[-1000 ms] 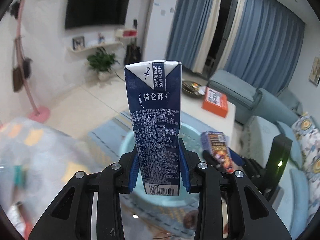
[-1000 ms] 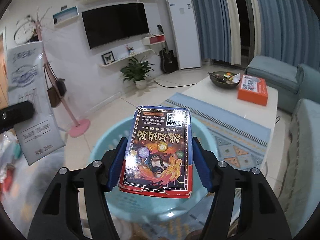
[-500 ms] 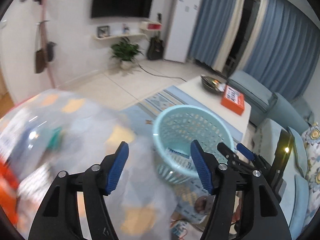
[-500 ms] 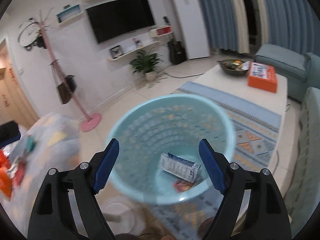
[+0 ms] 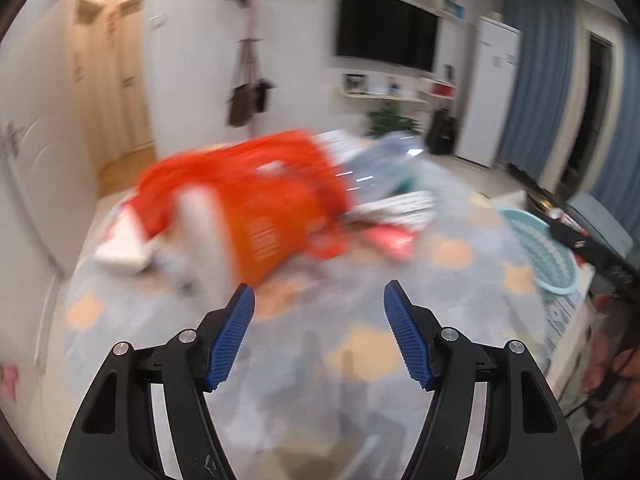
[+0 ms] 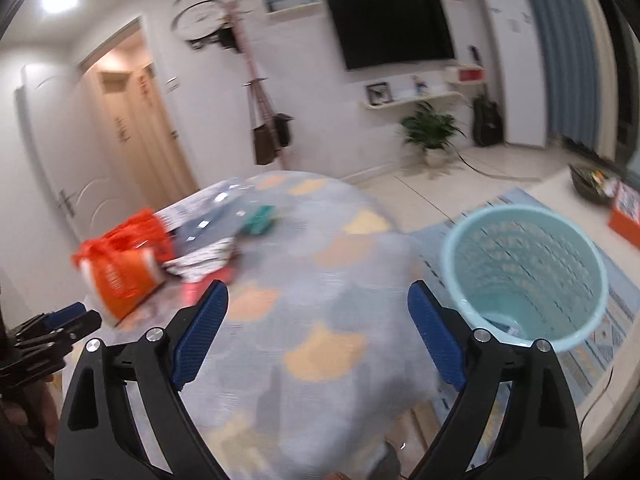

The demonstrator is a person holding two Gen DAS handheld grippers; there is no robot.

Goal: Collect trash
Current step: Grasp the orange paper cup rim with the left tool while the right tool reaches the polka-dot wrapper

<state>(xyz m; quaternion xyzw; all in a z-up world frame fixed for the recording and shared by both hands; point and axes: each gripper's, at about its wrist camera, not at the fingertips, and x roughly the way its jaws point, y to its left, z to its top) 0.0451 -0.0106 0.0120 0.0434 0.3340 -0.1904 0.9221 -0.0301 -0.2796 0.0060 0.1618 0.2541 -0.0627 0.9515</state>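
Carton gone from left claw [image 5: 318, 296], teal basket [image 6: 524, 276] holding trash

Table [image 6: 328, 264] straight ahead of the right gripper [image 6: 318, 312] and spreading under its jaws. Bag [image 6: 124, 260] ahead and left of them, on the table's far left part. Papers [image 6: 208, 256] just right of the bag, a small box [image 6: 260, 220] beyond. Basket [image 6: 524, 276] right of the jaws, beside the table, on the rug [image 6: 616, 312]. Plant [image 6: 432, 128] far behind, by the wall. From the left gripper [image 5: 319, 306]: bag [image 5: 248, 200] ahead-left, basket [image 5: 540, 256] far right.
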